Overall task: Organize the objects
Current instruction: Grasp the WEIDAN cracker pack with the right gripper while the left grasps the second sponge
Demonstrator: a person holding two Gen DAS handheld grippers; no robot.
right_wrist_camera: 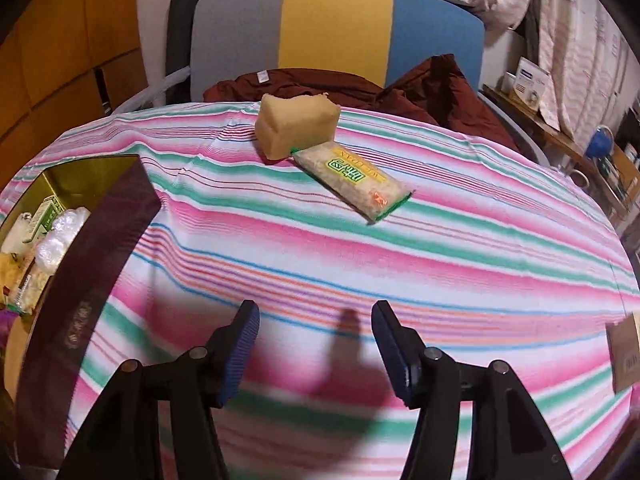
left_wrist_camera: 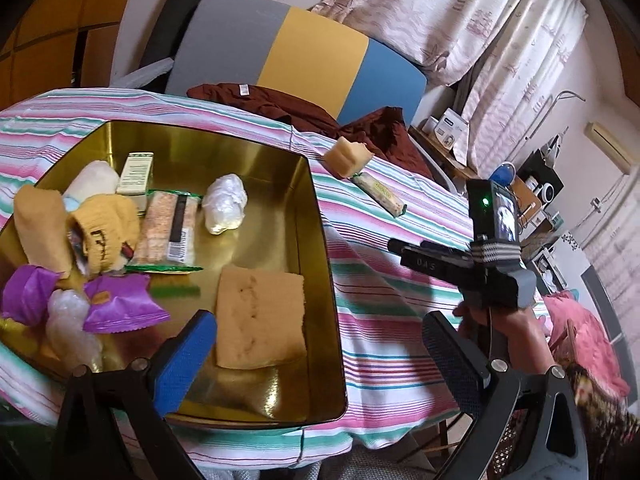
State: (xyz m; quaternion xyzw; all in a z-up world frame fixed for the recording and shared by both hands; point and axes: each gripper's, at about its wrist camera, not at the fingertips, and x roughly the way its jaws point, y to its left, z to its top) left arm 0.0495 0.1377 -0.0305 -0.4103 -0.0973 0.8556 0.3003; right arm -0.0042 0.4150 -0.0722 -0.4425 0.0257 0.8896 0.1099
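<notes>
right wrist view: the right gripper [right_wrist_camera: 316,344] has its jaws spread wide with nothing between them, hovering over bare striped cloth [right_wrist_camera: 440,264]. left wrist view: the left gripper [left_wrist_camera: 316,360] is also spread and empty, one finger over the near edge of the gold tin [left_wrist_camera: 316,240], the other outside it over the cloth.

taking the tin as landmark: a flat tan sponge [left_wrist_camera: 260,320] and assorted packets and rolled cloths lie inside it. well beyond its far right corner, the sponge block [right_wrist_camera: 296,128] and the snack packet [right_wrist_camera: 352,180] lie on the cloth, touching at one end.

risks, as i judge them: closing on the packet may drag or nudge the sponge block with it, since they touch. the slick wrapper could slip from the pads. the cloth may bunch under a low approach. the dark tin wall could catch a load carried in too low.
</notes>
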